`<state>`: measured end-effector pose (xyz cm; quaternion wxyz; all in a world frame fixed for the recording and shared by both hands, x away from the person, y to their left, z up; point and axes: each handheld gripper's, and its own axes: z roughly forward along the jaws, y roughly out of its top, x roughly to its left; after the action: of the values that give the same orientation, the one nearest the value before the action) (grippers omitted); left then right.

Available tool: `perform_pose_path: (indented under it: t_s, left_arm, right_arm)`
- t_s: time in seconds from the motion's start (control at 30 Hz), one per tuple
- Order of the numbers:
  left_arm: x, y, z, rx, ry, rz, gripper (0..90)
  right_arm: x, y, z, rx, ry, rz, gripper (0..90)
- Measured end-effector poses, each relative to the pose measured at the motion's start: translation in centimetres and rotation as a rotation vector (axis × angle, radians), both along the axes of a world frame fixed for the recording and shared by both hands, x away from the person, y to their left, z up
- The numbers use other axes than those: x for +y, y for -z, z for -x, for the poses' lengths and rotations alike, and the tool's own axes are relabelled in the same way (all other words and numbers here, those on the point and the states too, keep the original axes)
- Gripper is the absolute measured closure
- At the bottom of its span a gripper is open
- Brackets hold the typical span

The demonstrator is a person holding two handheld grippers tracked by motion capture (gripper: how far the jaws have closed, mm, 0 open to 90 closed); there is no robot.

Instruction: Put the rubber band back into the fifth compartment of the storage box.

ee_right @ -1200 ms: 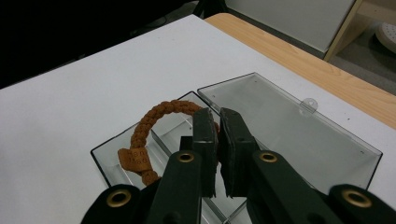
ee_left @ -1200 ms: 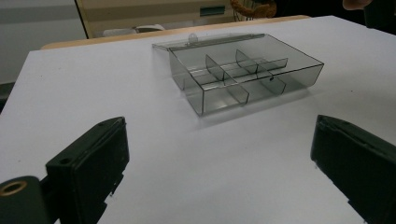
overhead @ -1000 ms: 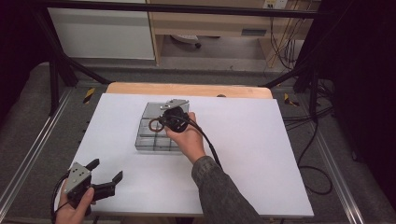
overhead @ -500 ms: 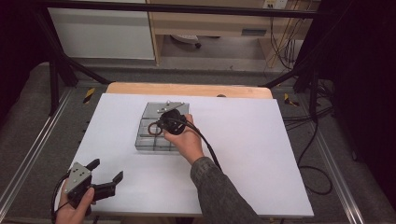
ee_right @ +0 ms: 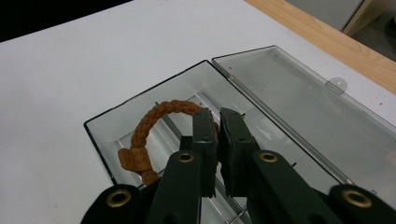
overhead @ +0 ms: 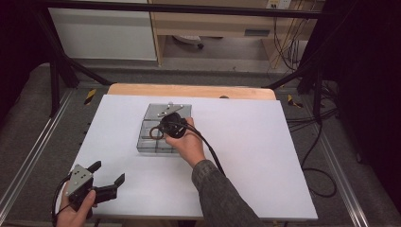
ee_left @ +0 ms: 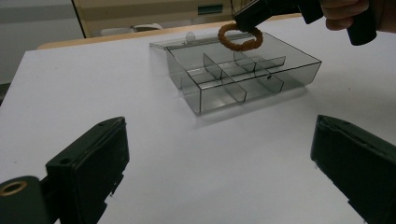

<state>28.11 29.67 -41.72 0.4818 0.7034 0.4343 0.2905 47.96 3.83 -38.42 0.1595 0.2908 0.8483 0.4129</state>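
A brown braided bracelet [ee_right: 149,121] hangs over a clear grey compartment box [ee_right: 100,140] whose lid [ee_right: 299,107] lies open flat beside it. My right gripper [ee_right: 217,114] is shut on the bracelet's far side, just above the box's compartments. In the high view the right gripper [overhead: 163,126] holds the bracelet [overhead: 153,133] over the box [overhead: 146,144] at the table's middle. My left gripper [overhead: 108,171] stands open near the front left corner, nothing between its fingers. From the left gripper view, the bracelet [ee_left: 239,38] dangles above the box [ee_left: 243,79].
The white table top [overhead: 265,156] spreads around the box, with a wooden strip [overhead: 189,91] along its far edge. A black cable [overhead: 208,146] trails from the right gripper along the person's forearm. Cabinets and loose cables stand beyond the table.
My right gripper with the bracelet has drifted slightly to the left over the box. The left gripper has kept still.
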Motion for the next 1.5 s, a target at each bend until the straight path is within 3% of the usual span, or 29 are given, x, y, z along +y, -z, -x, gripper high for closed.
perform_pose_path:
  t_s: [0.97,1.5]
  left_arm:
    - [-0.1,0.0,0.0,0.004,0.007,-0.002,4.2]
    - [-0.2,0.1,0.0,0.005,0.013,-0.002,4.3]
  right_arm:
    - [0.5,1.1,-0.2,0.013,-0.005,0.043,85.3]
    - [-0.8,2.5,0.0,0.028,0.003,0.083,85.1]
